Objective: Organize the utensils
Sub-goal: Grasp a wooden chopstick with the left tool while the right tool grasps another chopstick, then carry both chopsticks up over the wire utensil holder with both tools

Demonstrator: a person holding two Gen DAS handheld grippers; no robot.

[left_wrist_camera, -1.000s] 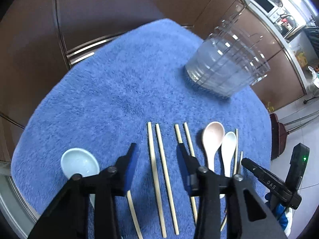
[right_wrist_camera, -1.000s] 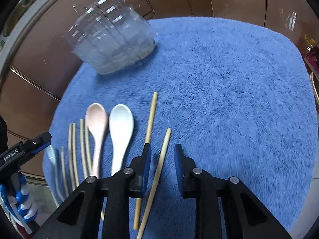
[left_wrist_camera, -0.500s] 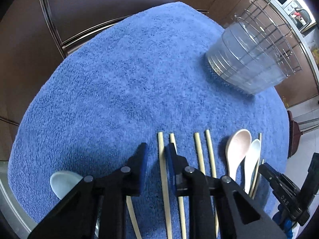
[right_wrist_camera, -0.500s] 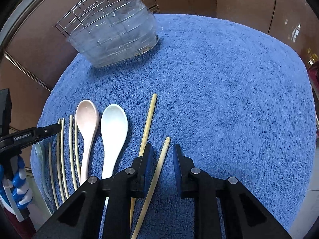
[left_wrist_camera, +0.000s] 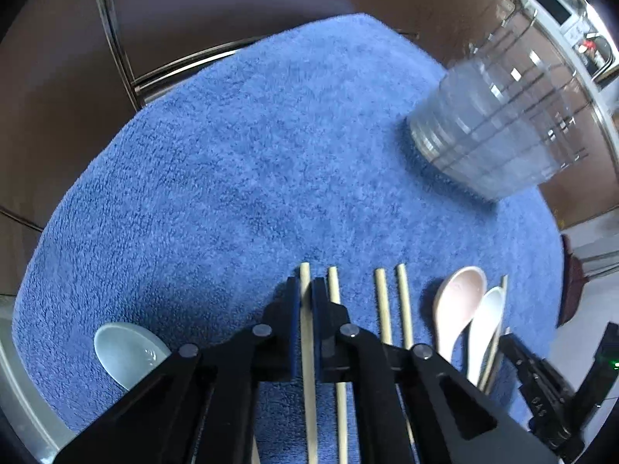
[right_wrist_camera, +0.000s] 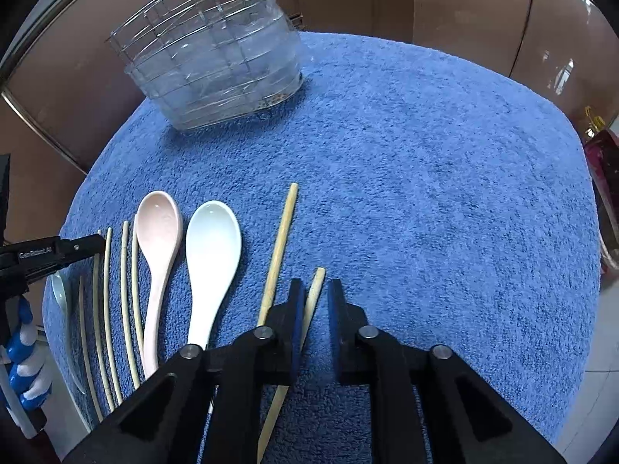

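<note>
Several wooden chopsticks and three ceramic spoons lie on a blue towel (left_wrist_camera: 232, 178). My left gripper (left_wrist_camera: 305, 290) is shut on one chopstick (left_wrist_camera: 307, 348); a second chopstick (left_wrist_camera: 334, 290) lies just right of it, and two more (left_wrist_camera: 390, 301) further right. A pink spoon (left_wrist_camera: 456, 301), a white spoon (left_wrist_camera: 485, 324) and a pale blue spoon (left_wrist_camera: 123, 352) lie alongside. My right gripper (right_wrist_camera: 313, 290) straddles another chopstick (right_wrist_camera: 314, 290), jaws narrow with a gap on the right side. A longer chopstick (right_wrist_camera: 280, 247), the white spoon (right_wrist_camera: 211, 255) and the pink spoon (right_wrist_camera: 158, 247) lie to its left.
A clear plastic holder in a wire rack (right_wrist_camera: 216, 65) stands at the far side of the towel; it also shows in the left wrist view (left_wrist_camera: 499, 127). Brown cabinet doors (right_wrist_camera: 445, 4) surround the table. The left gripper (right_wrist_camera: 50, 255) shows at the right wrist view's left edge.
My left gripper has moved right and forward and closed on a chopstick. My right gripper has narrowed around its chopstick and the view has come closer to the holder.
</note>
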